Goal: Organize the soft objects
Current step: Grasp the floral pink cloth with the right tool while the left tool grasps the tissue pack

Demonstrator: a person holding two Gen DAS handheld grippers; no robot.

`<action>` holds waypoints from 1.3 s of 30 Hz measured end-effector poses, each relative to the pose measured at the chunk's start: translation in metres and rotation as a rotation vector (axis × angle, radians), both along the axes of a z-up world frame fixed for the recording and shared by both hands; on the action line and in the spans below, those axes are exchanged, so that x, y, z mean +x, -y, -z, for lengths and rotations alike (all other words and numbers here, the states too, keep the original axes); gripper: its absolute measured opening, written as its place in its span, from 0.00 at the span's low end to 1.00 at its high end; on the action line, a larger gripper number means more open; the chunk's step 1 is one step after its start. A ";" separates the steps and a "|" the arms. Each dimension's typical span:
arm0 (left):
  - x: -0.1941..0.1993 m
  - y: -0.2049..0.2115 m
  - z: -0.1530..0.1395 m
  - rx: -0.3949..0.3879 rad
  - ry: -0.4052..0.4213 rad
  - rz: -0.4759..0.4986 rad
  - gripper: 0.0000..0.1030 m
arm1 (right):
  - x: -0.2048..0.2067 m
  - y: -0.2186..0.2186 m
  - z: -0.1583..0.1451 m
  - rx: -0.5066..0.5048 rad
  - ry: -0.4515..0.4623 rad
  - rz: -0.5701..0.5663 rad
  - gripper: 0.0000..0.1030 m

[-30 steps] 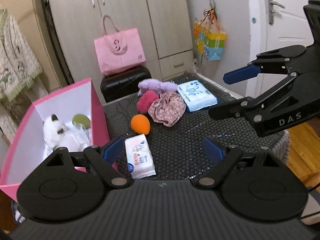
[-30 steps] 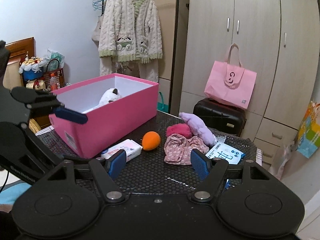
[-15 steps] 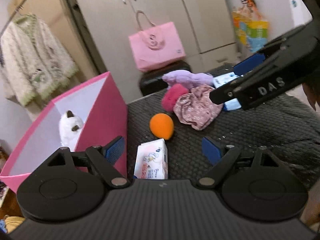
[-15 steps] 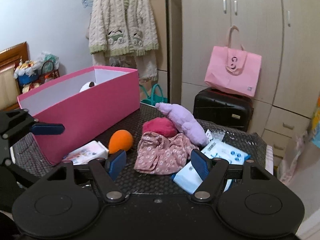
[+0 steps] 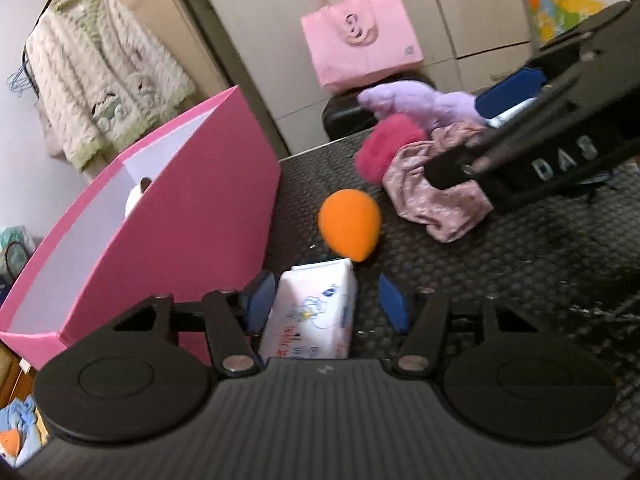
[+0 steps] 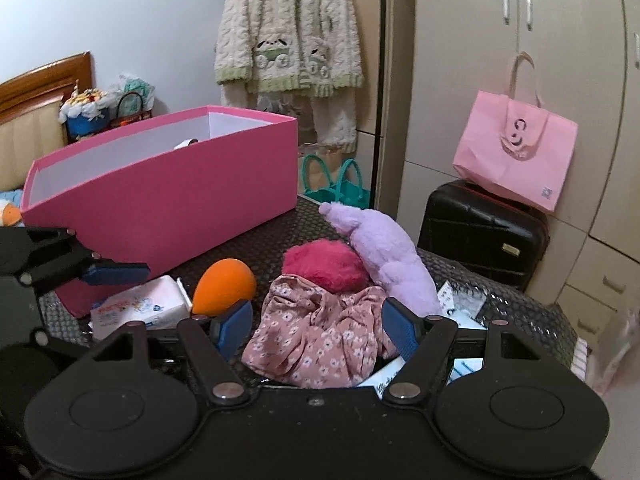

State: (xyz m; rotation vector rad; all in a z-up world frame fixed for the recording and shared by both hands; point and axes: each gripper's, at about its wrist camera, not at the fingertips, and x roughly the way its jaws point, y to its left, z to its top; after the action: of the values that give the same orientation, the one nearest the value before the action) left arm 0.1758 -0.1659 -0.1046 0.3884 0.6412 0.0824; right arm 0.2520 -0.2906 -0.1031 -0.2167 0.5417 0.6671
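At the far left, the pink box [image 6: 168, 184] stood open on the dark worktop [image 5: 520, 272], with a white plush toy [image 5: 134, 200] partly visible inside. Just beside the box's near corner lay the white tissue pack [image 5: 312, 312], and the left claw [image 5: 326, 300] straddled it; its jaws were closing, the left pad close against the pack and the right pad a little apart, so the pack lay between them but was not yet pinched. Just beyond the pack's far end sat the orange sponge [image 5: 350, 224], touching or nearly touching it. Further right, the floral cloth [image 6: 316, 340] lay crumpled with the magenta pompom [image 6: 324, 264] at its far edge and the purple plush toy [image 6: 384, 252] leaning over both. The right claw [image 6: 316, 330] hung spread over the floral cloth, pads on either side and not pressing it. Under the cloth's right side showed a blue-and-white wipes pack [image 6: 464, 364].
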 end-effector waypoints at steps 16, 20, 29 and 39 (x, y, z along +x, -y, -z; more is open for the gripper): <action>0.016 -0.023 -0.006 -0.178 -0.116 0.019 0.55 | 0.018 -0.003 0.025 -0.064 -0.067 -0.054 0.80; 0.011 -0.030 -0.003 -0.221 -0.097 0.023 0.52 | 0.015 -0.006 0.026 -0.089 -0.044 -0.056 0.50; 0.001 -0.039 -0.005 -0.305 -0.093 0.077 0.41 | -0.007 0.003 0.020 0.000 -0.083 -0.040 0.16; -0.005 -0.036 -0.007 -0.272 -0.170 0.174 0.43 | -0.048 0.010 0.021 0.008 -0.095 -0.060 0.26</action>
State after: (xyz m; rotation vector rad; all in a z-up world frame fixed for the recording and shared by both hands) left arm 0.1711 -0.1298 -0.0980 0.1876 0.7729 -0.2039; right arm 0.2036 -0.3009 -0.1242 -0.1950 0.6256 0.7402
